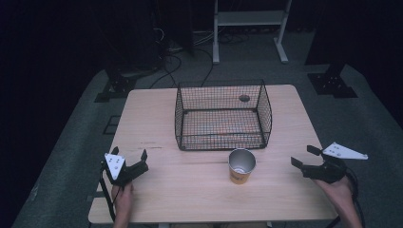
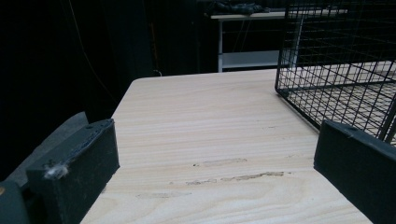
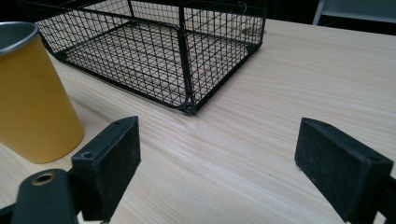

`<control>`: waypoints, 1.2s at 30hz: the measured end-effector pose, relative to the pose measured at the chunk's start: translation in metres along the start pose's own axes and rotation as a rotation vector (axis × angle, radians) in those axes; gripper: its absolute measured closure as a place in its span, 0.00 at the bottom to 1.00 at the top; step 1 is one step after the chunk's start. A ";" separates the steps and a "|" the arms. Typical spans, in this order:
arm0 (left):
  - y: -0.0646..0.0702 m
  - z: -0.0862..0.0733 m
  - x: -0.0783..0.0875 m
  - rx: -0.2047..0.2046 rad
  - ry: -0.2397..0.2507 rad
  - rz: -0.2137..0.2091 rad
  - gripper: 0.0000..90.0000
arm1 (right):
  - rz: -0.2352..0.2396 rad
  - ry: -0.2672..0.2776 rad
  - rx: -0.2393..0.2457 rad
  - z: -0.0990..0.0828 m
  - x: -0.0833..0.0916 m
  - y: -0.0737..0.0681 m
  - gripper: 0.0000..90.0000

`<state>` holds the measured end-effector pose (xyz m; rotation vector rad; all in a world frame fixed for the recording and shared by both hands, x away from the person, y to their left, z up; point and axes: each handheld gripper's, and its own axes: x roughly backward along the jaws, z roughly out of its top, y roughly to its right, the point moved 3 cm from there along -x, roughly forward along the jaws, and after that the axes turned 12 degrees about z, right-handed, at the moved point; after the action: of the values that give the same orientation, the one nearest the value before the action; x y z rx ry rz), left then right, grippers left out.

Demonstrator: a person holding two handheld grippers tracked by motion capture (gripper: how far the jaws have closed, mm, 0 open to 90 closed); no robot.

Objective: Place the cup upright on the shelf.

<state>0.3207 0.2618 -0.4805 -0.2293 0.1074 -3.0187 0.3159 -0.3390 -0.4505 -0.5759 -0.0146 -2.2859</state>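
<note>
The yellow cup [image 1: 242,166] stands upright near the front of the counter [image 1: 190,190], open mouth up, one of its kind. The right gripper [image 1: 309,157], jaws wide and empty, sits to its right and looks nearer to it than the left gripper [image 1: 129,156], also wide and empty. Just behind the cup lies one empty wire basket [image 1: 223,115].
</note>
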 end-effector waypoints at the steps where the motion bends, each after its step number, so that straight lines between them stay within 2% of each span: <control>1: 0.000 0.000 0.000 0.000 -0.001 0.000 0.00 | 0.001 -0.002 0.003 0.001 0.000 0.000 0.15; 7: 0.000 0.000 0.000 0.001 0.000 -0.001 0.00 | 0.011 -0.004 0.020 0.006 -0.001 -0.005 0.15; 16: 0.000 0.000 0.000 0.005 0.003 -0.006 0.00 | 0.052 -0.006 0.061 0.010 -0.006 -0.026 0.15; 25: 0.000 0.000 0.001 0.007 0.004 -0.007 0.00 | 0.116 -0.007 0.090 0.015 -0.013 -0.048 0.15; 30: 0.000 0.000 0.000 0.006 0.005 -0.008 0.00 | 0.150 -0.023 0.123 0.015 -0.018 -0.062 0.14; 36: 0.000 0.000 0.000 0.005 0.005 -0.007 0.00 | 0.184 -0.027 0.128 0.013 -0.023 -0.073 0.14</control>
<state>0.3203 0.2617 -0.4804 -0.2225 0.0993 -3.0266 0.2845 -0.2695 -0.4363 -0.5196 -0.1159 -2.0820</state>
